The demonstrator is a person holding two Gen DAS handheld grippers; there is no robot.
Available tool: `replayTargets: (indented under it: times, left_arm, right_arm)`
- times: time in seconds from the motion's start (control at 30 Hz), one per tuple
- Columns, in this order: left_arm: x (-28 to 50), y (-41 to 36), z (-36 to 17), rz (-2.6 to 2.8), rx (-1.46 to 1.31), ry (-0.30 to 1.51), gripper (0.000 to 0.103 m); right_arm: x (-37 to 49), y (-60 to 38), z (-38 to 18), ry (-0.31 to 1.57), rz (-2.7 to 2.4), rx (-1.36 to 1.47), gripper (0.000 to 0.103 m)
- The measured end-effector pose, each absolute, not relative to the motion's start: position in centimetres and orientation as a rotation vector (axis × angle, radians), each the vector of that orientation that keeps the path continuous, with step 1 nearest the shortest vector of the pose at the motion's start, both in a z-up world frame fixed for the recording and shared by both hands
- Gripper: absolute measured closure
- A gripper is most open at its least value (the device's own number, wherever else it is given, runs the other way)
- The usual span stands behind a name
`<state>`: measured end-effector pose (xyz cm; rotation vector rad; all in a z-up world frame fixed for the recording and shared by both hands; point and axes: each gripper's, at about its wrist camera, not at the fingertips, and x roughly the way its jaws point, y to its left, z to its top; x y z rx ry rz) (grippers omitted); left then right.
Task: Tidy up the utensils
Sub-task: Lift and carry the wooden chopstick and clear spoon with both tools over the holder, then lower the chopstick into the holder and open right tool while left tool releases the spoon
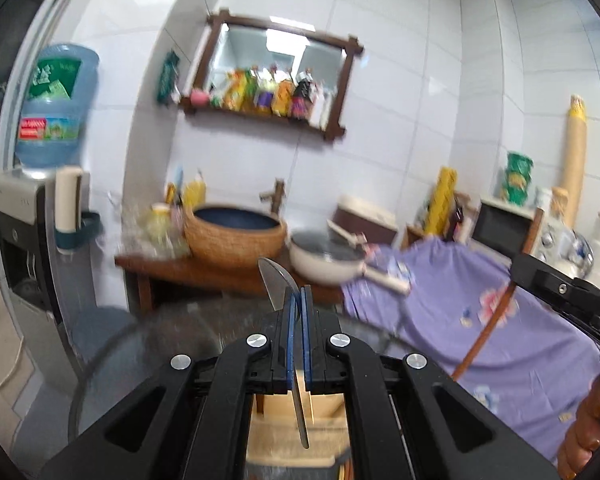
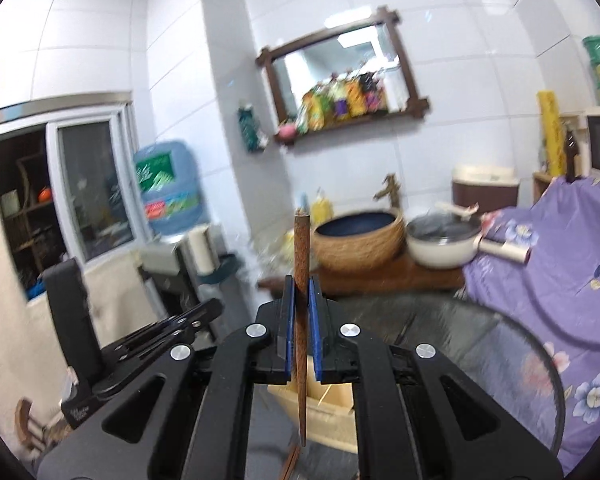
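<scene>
Above the wooden organizer box (image 1: 296, 428), both grippers hang with a utensil each. The left gripper (image 1: 297, 300) has its blue pads pressed together on a metal spoon (image 1: 278, 280), pinching the flat handle where it meets the bowl. The spoon's bowl rises above the fingertips and its handle drops straight down behind them, the tip hanging over the box's pale compartments. The right gripper (image 2: 299, 292) pinches a brown wooden utensil (image 2: 301, 248), probably a chopstick or a thin handle, though blur hides what it really is. Its thick end stands above the pads (image 2: 315, 320) and its thin point hangs just over the box (image 2: 328, 408).

Both long axes run close to vertical, with the organizer directly beneath each pair of fingers, so the coming move looks like either a lift clear or a straight descent into a slot. Neither hand looks clearly nearer the box; in the right wrist view the left gripper (image 2: 204, 312) shows to the box's left. The box sits on a round glass table (image 2: 500, 344), beside a purple flowered cloth (image 2: 540, 264). Which compartment each utensil belongs to I cannot tell.
</scene>
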<state>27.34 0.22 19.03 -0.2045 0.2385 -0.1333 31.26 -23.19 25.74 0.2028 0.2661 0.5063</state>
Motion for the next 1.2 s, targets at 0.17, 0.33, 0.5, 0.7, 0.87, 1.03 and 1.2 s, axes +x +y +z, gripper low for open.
replayTargets:
  times: [0.17, 0.33, 0.5, 0.7, 0.87, 1.03, 1.2]
  left_arm:
    - [29.9, -0.3, 18.9, -0.073, -0.198, 0.189, 0.1]
    - [32.2, -0.3, 16.2, -0.046, -0.215, 0.218, 0.1]
    - [33.1, -0.1, 13.1, -0.042, -0.213, 0.26, 0.1]
    - [33.2, -0.7, 10.6, -0.071, -0.188, 0.305, 0.1]
    - [33.0, -1.4, 9.1, -0.089, -0.164, 0.334, 0.1]
    - [33.2, -1.5, 7.8, -0.102, -0.165, 0.374, 0.1]
    - [33.1, -1.7, 7.0, -0.111, -0.145, 0.39, 0.1]
  right_arm:
    - [33.7, -22.6, 26.3, 0.2, 0.419, 0.191, 0.095]
    - [36.1, -21.9, 23.4, 0.226, 0.381, 0.202, 0.095]
    - [37.6, -21.5, 19.9, 0.273, 0.365, 0.191, 0.095]
    - [37.9, -21.1, 16.8, 0.317, 0.373, 0.188, 0.095]
    - [38.1, -20.9, 14.9, 0.347, 0.377, 0.183, 0.095]
    - [38.3, -20.9, 13.7, 0.376, 0.376, 0.189, 0.095]
    - [38.3, -21.0, 13.3, 0.371, 0.37, 0.174, 0.095]
